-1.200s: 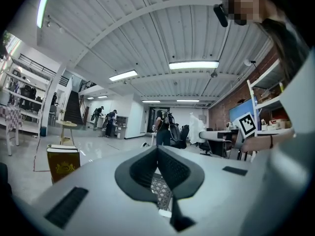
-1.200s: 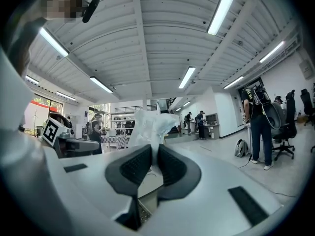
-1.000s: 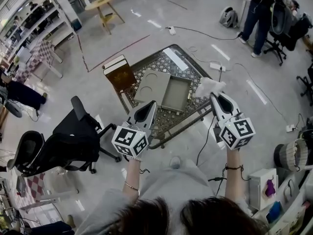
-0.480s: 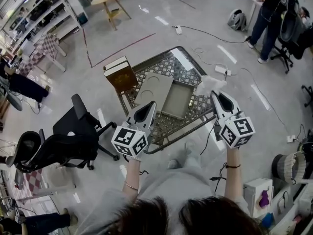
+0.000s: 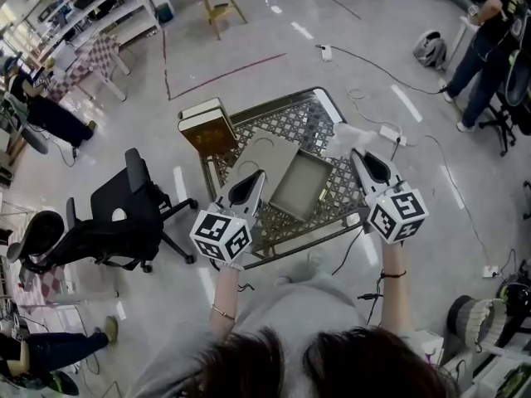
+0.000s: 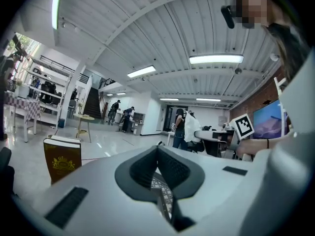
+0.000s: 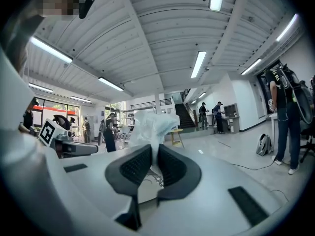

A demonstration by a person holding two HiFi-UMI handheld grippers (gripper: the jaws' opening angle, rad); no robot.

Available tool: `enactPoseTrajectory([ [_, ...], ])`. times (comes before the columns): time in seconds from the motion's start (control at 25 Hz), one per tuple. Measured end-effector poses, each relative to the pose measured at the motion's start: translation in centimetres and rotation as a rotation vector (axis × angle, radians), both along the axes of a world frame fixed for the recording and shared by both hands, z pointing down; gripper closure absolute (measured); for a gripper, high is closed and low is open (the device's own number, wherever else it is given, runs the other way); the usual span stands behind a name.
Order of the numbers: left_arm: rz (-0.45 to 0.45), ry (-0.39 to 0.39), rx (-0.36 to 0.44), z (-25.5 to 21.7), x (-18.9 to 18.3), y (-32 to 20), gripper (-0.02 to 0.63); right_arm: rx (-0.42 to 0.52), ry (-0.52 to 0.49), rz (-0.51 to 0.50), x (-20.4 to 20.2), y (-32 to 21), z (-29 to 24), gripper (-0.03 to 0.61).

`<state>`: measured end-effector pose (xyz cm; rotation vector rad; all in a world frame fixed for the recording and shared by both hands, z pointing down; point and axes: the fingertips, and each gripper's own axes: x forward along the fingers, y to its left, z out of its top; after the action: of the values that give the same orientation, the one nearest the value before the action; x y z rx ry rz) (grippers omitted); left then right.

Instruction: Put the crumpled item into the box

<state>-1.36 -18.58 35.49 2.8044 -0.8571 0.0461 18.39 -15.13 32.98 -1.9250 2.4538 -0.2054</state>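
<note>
Crumpled white paper (image 7: 150,124) is pinched by the right gripper (image 7: 151,154) and held over the table's (image 5: 309,123) right edge, near the open box (image 5: 300,187). Left gripper (image 6: 157,150) jaws are pressed together, nothing held.

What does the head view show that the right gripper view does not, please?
Only the head view: the open box seen from above, a brown book and a black office chair. Only the right gripper view: ceiling lights and a staircase. Both: the crumpled white paper pinched in the right gripper, and the left gripper.
</note>
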Motion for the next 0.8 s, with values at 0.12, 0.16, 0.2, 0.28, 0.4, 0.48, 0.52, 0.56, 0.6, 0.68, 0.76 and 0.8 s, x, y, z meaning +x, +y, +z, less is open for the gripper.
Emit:
enactPoseTrajectory([
  [0.12, -0.045, 0.003, -0.010, 0.1, 0.7, -1.0, 0.597, -0.013, -0.007, -0.055, 0.6, -2.0, 0.4, 0.518],
  [0.16, -0.060, 0.003, -0.014, 0.2, 0.9, -1.2, 0.597, -0.018, -0.011, -0.073, 0.8, -2.6, 0.5, 0.518],
  [0.2, -0.076, 0.002, -0.019, 0.2, 1.1, -1.3, 0.597, -0.023, -0.015, -0.092, 0.9, -3.2, 0.6, 0.518],
  [0.28, -0.106, -0.002, -0.027, 0.5, 1.3, -1.7, 0.597, -0.034, -0.018, -0.136, 1.0, -4.4, 0.9, 0.518],
  [0.4, -0.144, -0.001, -0.038, 0.9, 1.4, -2.4, 0.597, -0.060, -0.016, -0.199, 0.7, -5.9, 2.0, 0.518],
  [0.48, -0.169, 0.001, -0.042, 1.2, 1.4, -3.0, 0.597, -0.079, -0.011, -0.236, 0.4, -6.9, 2.7, 0.518],
  [0.52, -0.180, 0.000, -0.046, 1.3, 1.4, -3.2, 0.597, -0.090, -0.008, -0.251, 0.2, -7.3, 3.1, 0.518],
  [0.56, -0.189, -0.001, -0.052, 1.6, 1.4, -3.3, 0.597, -0.101, -0.007, -0.264, 0.1, -7.7, 3.4, 0.518],
  [0.6, -0.196, -0.002, -0.060, 1.9, 1.5, -3.4, 0.597, -0.112, -0.008, -0.275, 0.1, -8.1, 3.8, 0.518],
  [0.68, -0.205, -0.007, -0.082, 2.6, 1.6, -3.4, 0.597, -0.131, -0.011, -0.294, -0.1, -8.9, 4.4, 0.518],
  [0.76, -0.212, -0.014, -0.109, 3.5, 1.5, -3.4, 0.597, -0.152, -0.012, -0.310, -0.3, -9.6, 5.2, 0.518],
  [0.8, -0.215, -0.017, -0.124, 4.1, 1.5, -3.5, 0.597, -0.165, -0.017, -0.315, -0.4, -9.9, 5.7, 0.518],
])
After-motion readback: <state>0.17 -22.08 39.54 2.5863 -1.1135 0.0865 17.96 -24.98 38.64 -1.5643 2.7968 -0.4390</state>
